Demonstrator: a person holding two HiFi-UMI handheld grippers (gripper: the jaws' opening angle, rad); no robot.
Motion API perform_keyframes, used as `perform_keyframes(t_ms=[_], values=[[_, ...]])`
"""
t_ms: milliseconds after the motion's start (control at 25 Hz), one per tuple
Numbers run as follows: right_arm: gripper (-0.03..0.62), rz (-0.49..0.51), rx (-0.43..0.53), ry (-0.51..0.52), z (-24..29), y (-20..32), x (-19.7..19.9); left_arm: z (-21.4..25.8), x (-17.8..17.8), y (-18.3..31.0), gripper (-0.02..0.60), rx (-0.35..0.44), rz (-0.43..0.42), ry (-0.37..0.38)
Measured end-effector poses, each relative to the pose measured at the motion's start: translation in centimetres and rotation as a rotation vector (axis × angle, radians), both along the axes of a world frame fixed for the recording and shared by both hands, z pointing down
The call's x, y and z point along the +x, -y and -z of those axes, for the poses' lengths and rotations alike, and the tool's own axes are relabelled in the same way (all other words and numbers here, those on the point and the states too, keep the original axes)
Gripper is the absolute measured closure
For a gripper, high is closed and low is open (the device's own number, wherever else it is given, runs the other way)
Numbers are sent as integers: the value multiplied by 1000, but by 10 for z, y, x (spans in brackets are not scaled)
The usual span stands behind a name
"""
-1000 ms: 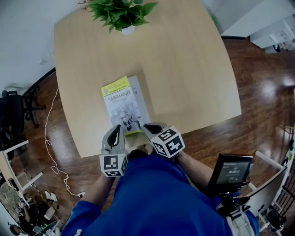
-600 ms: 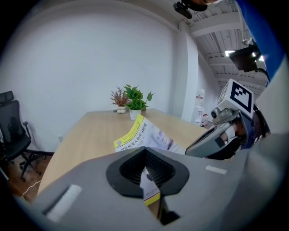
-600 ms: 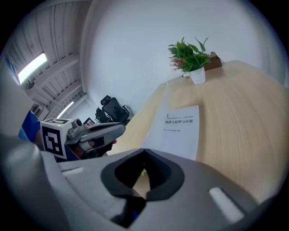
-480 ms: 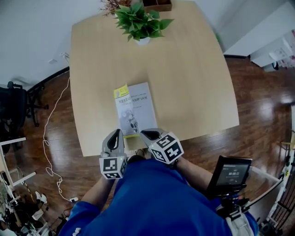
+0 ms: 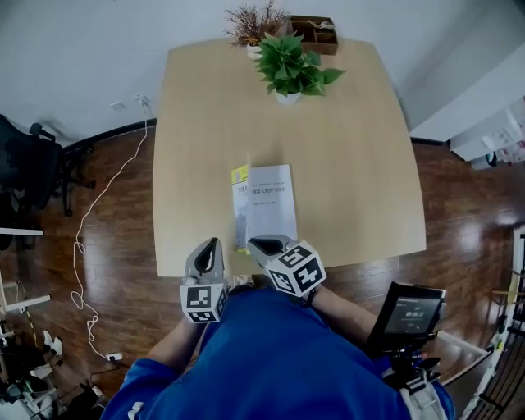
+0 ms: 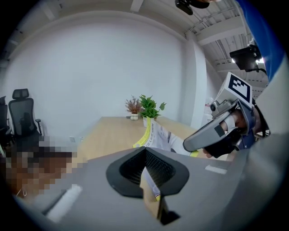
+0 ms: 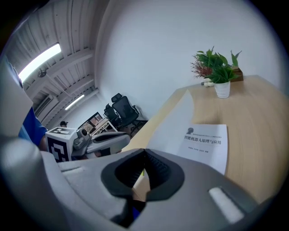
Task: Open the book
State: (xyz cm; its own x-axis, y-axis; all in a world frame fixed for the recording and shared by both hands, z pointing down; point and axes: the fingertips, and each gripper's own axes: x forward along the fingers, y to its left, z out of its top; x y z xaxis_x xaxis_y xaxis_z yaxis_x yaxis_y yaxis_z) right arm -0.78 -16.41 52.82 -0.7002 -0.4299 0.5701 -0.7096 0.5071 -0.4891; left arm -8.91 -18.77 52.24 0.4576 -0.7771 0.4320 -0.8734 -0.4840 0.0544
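The book lies near the front edge of the wooden table. Its cover, with a yellow band, stands raised on edge at the left, and the white title page lies bare. My right gripper is shut on the cover's near edge; the cover's pale inner side rises from the shut jaws of the right gripper. My left gripper hovers just left of the book, jaws closed, not touching it. In the left gripper view the left gripper faces the cover's printed outer side.
A potted green plant, a dried plant and a wooden box stand at the table's far edge. A black office chair and a white cable are on the floor at left. A small screen sits at lower right.
The cover, flat a second ago, now stands lifted with the title page showing. Both grippers have risen and drawn back toward the table's front edge.
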Motion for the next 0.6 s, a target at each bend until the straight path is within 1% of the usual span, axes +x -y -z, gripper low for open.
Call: perform_keyframes(t_ms=[120, 360, 600], values=[[591, 27, 17, 4, 5, 5, -20, 2, -19, 1, 575, 14, 30, -2], [591, 90, 34, 14, 11, 13, -67, 0, -60, 1, 575, -6, 101, -12], [591, 140, 27, -5, 3, 17, -102, 5, -98, 1, 575, 16, 147, -16]])
